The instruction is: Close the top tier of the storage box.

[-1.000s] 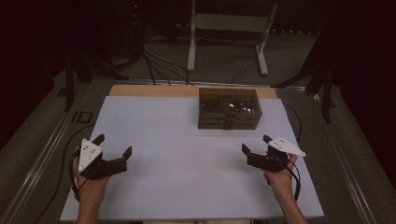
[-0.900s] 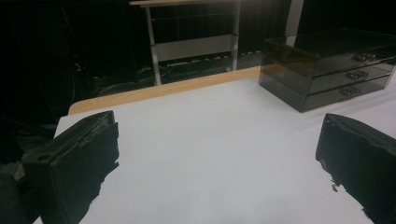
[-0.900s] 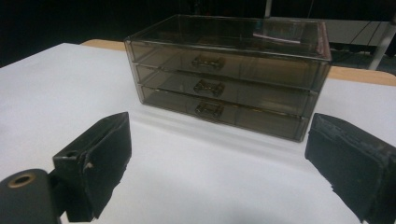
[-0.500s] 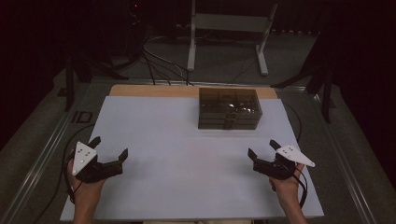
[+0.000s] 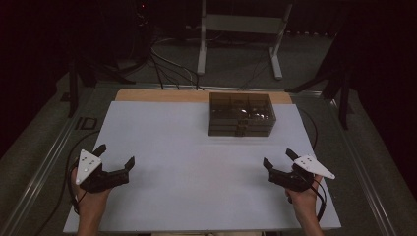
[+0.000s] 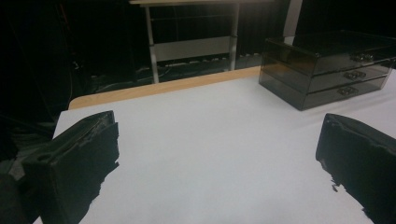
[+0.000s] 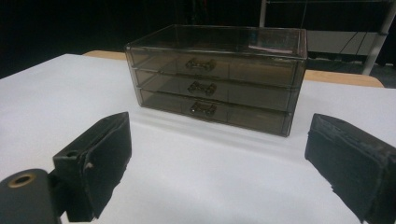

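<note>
A smoky clear drawer box [image 5: 241, 114] with three shut drawers stands at the far middle-right of the white table [image 5: 187, 147]. It also appears as the drawer box [image 7: 219, 77] straight ahead in the right gripper view and as the drawer box [image 6: 327, 65] at the upper right in the left gripper view. My left gripper [image 5: 115, 155] is low over the table's near left, open and empty. My right gripper [image 5: 279, 158] is at the near right, open and empty. Both are well short of the box.
A wooden strip [image 5: 162, 95] borders the table's far edge. Behind it a white metal stand [image 5: 241, 34] and loose cables [image 5: 167, 69] sit on the dark floor. Metal rails [image 5: 44, 162] run along the table's sides.
Both hands have drawn back toward the near edge and spread a little outward, the left to the left and the right to the right. Both grippers stay open.
</note>
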Demonstrator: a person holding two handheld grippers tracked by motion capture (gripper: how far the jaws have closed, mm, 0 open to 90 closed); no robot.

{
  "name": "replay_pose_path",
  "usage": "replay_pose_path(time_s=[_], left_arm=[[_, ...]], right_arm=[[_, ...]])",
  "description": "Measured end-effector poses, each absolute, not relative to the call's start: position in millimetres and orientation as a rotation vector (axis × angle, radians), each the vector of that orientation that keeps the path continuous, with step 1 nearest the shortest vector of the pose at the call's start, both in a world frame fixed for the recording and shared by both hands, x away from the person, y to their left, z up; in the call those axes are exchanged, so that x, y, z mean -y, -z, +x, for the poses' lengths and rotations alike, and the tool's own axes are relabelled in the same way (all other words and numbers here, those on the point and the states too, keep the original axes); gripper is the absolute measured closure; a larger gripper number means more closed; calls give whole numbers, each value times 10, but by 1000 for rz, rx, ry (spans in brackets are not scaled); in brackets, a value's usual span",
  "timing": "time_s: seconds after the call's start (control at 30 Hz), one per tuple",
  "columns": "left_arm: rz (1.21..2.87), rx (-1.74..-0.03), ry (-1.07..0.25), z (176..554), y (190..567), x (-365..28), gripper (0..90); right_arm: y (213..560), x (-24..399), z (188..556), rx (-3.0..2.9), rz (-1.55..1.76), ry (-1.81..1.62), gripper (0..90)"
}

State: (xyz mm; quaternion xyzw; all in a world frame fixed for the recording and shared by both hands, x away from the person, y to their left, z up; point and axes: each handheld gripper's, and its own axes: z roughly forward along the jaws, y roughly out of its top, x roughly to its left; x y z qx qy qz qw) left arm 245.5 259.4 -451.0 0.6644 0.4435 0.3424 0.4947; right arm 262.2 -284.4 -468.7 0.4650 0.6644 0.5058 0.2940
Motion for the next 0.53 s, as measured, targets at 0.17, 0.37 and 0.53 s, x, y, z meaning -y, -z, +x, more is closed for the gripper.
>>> replay_pose_path(time_s=[0.17,0.37,0.53], left_arm=[[1602,-1088,-834,2455,4517,-2601,2],[1604,-1093,-826,2475,4541,-2587,2],[1602,-1099,-825,2491,4551,-2591,2]], right_arm=[[4713,2851,2624,-1783,1238,-1325,75],[4727,2873,2614,-1778,1228,-1326,75],[4745,2918,2619,-1767,1253,-1314,75]])
